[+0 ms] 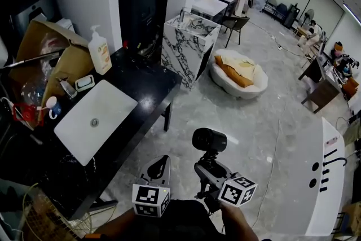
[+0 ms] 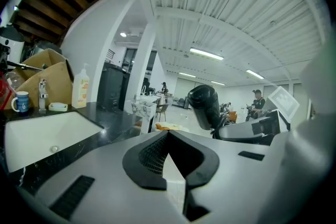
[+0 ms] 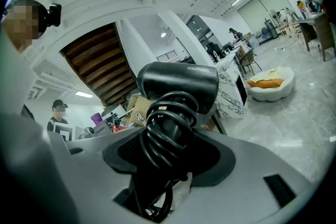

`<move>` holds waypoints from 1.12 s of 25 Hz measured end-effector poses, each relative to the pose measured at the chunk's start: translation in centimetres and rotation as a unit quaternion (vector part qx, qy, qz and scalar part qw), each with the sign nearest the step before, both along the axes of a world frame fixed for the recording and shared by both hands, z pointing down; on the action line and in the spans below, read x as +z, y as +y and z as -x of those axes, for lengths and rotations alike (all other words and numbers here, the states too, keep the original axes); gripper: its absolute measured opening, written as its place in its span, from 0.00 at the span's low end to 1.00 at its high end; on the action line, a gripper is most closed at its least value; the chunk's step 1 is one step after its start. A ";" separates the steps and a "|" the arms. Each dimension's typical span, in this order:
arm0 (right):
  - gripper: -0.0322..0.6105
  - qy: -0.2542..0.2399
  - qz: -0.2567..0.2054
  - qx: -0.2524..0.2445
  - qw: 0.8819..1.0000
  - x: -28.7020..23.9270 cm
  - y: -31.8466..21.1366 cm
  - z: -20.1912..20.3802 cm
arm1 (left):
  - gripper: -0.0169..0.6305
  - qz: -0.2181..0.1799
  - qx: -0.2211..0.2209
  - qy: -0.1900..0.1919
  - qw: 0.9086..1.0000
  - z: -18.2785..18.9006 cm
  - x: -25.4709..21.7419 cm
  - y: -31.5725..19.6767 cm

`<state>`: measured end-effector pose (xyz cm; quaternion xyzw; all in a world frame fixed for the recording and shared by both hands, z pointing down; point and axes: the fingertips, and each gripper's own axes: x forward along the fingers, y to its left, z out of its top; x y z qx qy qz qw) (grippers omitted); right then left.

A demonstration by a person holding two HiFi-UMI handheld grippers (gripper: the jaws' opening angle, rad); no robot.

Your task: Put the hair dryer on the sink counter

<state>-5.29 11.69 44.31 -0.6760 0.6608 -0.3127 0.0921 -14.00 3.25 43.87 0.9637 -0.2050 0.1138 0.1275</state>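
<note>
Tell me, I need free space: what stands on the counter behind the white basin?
A pump bottle, a soap dish, the faucet and a mug line its far edge. A cardboard box behind them covers whatever lies beyond.

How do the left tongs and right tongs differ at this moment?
The right tongs grip the hair dryer by its cord-wrapped handle; the left tongs hold nothing. The right tongs' jaws stand wide around that handle; the left tongs' jaws are together. Both hover over the floor beside the sink counter.
</note>
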 end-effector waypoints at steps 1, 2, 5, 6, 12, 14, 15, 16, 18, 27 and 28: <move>0.45 0.001 0.002 -0.002 1.000 0.0 -0.5 0.0 | 0.04 0.001 -0.003 0.000 1.000 0.0 0.0 -0.5; 0.45 0.001 0.003 -0.004 1.000 0.1 -1.0 0.0 | 0.04 0.002 -0.005 0.000 1.000 0.0 0.1 -0.9; 0.45 0.001 0.007 -0.014 1.000 0.4 -2.4 -0.4 | 0.04 0.005 -0.012 -0.003 1.000 -0.1 0.4 -2.0; 0.45 0.000 0.008 -0.018 1.000 0.6 -2.9 -0.7 | 0.04 0.005 -0.016 -0.004 1.000 -0.2 0.5 -2.4; 0.45 -0.001 0.006 -0.054 0.999 1.3 -8.3 -3.0 | 0.04 0.004 -0.061 -0.009 0.998 -1.5 1.3 -7.4; 0.45 0.003 0.009 -0.071 0.997 1.6 -10.3 -4.0 | 0.04 0.003 -0.075 -0.011 0.997 -2.5 1.5 -9.0; 0.45 0.004 0.011 -0.079 0.997 1.7 -11.3 -4.6 | 0.04 0.003 -0.081 -0.012 0.997 -3.2 1.5 -9.8; 0.45 0.005 0.013 -0.086 0.996 1.8 -12.2 -5.4 | 0.04 0.004 -0.088 -0.013 0.996 -3.9 1.5 -10.6; 0.45 0.009 0.019 -0.101 0.995 2.0 -14.1 -7.3 | 0.04 0.004 -0.104 -0.015 0.994 -5.6 1.3 -12.2; 0.45 0.033 0.040 -0.186 0.981 2.1 -21.6 -14.8 | 0.04 0.010 -0.176 -0.033 0.984 -12.9 0.6 -18.2; 0.45 0.034 0.041 -0.195 0.979 2.2 -22.3 -15.7 | 0.04 0.010 -0.182 -0.034 0.983 -13.8 0.6 -18.6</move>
